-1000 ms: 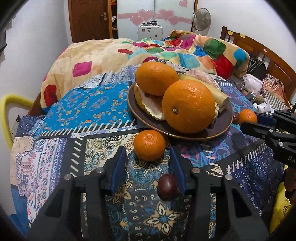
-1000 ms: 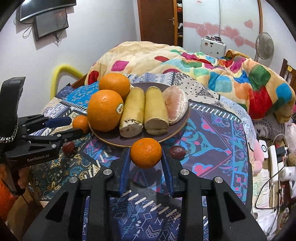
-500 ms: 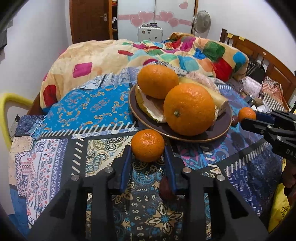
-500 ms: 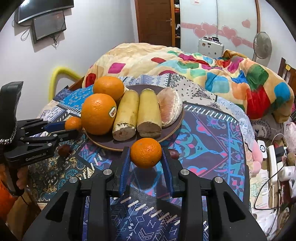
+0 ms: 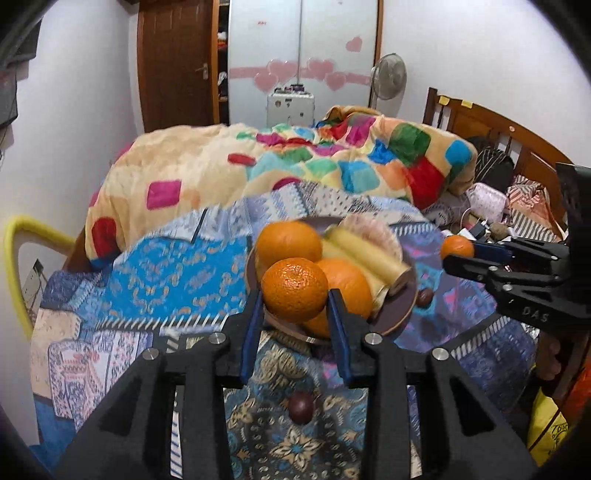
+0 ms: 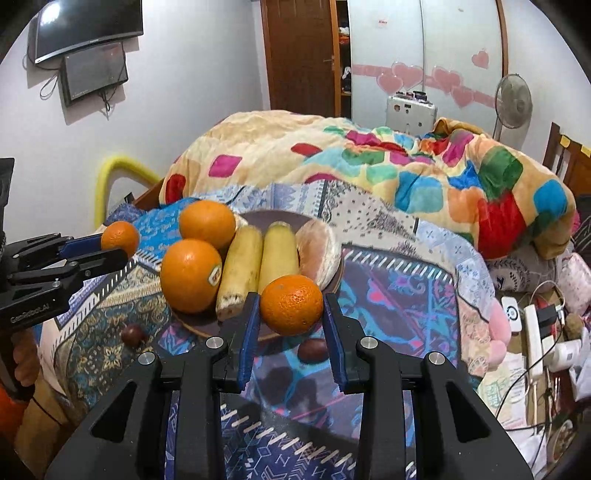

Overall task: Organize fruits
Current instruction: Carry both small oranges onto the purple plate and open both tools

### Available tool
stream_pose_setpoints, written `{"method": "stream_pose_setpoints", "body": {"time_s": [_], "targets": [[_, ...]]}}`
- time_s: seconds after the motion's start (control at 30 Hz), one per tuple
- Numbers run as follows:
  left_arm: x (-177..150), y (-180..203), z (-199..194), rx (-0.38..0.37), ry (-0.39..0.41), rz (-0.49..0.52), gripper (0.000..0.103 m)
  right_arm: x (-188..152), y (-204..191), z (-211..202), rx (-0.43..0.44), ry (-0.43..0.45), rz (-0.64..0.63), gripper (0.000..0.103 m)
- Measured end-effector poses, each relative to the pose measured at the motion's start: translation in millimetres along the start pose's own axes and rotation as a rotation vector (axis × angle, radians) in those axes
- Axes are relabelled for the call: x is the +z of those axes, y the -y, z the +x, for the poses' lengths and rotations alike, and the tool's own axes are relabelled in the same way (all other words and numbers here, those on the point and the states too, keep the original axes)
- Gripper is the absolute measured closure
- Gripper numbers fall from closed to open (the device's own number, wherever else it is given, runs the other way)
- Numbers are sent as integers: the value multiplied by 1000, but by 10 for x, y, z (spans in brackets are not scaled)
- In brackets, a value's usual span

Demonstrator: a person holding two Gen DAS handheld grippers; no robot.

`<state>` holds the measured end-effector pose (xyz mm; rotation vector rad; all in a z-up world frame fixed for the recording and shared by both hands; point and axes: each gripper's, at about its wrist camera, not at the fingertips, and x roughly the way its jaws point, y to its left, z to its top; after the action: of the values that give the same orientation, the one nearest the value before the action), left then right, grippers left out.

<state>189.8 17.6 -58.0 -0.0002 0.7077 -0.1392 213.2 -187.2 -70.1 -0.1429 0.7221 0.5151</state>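
Both grippers, left (image 5: 295,317) and right (image 6: 291,321), now lift clamped mandarins off the cloth toward the plate (image 6: 207,325).

You're working in a bedroom of a home: a wooden headboard (image 5: 495,129) stands at the bed's right edge, a patchwork blanket (image 6: 369,166) is heaped across its far end, and a patterned bedspread (image 5: 166,273) covers the rest. Beyond stand a wardrobe with heart stickers (image 6: 424,74) (pink ones), a wooden door (image 6: 299,55), a standing fan (image 6: 513,101) and a wall-mounted screen (image 6: 88,26).
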Motion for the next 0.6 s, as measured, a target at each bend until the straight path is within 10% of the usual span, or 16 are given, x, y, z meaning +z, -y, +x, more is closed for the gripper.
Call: {"method": "stream_pose_setpoints", "body": {"time_s": [0.6], "targets": [[408,360,541,-32,-18,60,68,284,168,222,-28,35,-24,72]]}}
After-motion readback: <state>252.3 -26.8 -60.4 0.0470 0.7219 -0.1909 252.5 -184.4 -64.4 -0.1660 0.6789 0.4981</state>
